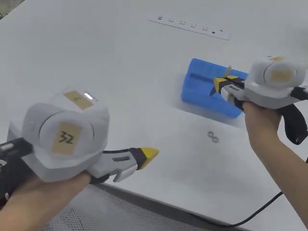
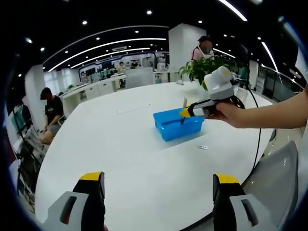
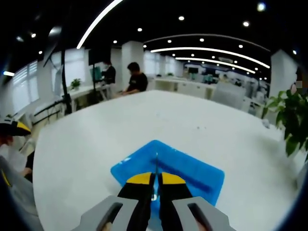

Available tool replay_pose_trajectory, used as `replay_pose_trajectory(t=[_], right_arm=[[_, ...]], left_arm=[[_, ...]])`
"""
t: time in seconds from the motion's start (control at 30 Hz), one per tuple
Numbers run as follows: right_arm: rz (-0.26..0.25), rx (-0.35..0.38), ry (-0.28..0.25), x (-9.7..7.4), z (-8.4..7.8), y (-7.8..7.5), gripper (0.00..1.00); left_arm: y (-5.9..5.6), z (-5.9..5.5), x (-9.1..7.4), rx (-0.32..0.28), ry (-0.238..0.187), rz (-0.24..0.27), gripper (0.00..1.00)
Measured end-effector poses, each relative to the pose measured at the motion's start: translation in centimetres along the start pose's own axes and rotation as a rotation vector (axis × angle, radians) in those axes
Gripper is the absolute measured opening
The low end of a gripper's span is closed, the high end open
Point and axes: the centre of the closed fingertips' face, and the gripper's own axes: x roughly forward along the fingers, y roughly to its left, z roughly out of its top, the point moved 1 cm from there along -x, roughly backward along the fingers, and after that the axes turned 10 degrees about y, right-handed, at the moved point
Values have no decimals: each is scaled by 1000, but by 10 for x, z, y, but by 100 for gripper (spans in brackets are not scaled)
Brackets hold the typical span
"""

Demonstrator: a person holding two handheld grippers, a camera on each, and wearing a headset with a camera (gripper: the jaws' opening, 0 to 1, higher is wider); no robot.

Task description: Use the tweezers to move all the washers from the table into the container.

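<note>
Washers (image 1: 212, 137) lie lower right of frame centre on table (image 1: 120, 72), just below blue container (image 1: 202, 77); right gripper (image 1: 219, 85), clamped on tweezers (image 1: 227, 71), hovers above them, nearer; left gripper (image 2: 158, 179) jaws apart

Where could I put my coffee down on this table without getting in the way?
Widest bare patch: the table between the left gripper, the blue container and the socket strip at the far side. Another lies along the near edge, between the left gripper and the washers. Crowded: around the container, where the right gripper holds tweezers over it, washers beside.
</note>
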Motion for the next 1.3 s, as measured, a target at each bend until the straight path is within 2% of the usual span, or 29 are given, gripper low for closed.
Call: replay_pose_trajectory(t=[0.1, 0.13, 0.17, 0.43, 0.5, 0.67, 0.7, 0.87, 0.97, 1.13, 1.3], right_arm=[[0, -5, 21, 2, -8, 1, 1], [1, -15, -7, 2, -7, 2, 1], [-5, -8, 12, 2, -10, 2, 1], [3, -29, 20, 1, -8, 7, 2], [4, -26, 4, -2, -4, 6, 3], [9, 22, -74, -20, 15, 3, 3], [14, 39, -101, -29, 21, 3, 3], [52, 93, -175, -58, 32, 5, 3], [64, 109, -186, -71, 29, 8, 3], [92, 115, -177, -87, 12, 23, 3], [95, 114, -113, -85, -18, 33, 3]], left_arm=[[-1, 0, 1, -2, -1, -2, 95], [-1, 0, 1, -2, -1, -3, 95], [-1, 0, 1, 0, -2, -4, 95], [-1, 3, -1, 3, -9, -3, 95], [-1, 4, -1, 2, -12, -3, 95], [-3, 2, -2, 1, -12, -6, 95], [-4, 1, -2, 6, -9, -5, 95], [-4, 4, -3, 9, -18, -4, 95], [-4, 4, -4, 7, -21, -3, 95], [-4, 3, -5, 4, -21, 0, 95], [-3, 3, -5, 6, -18, 4, 95]])
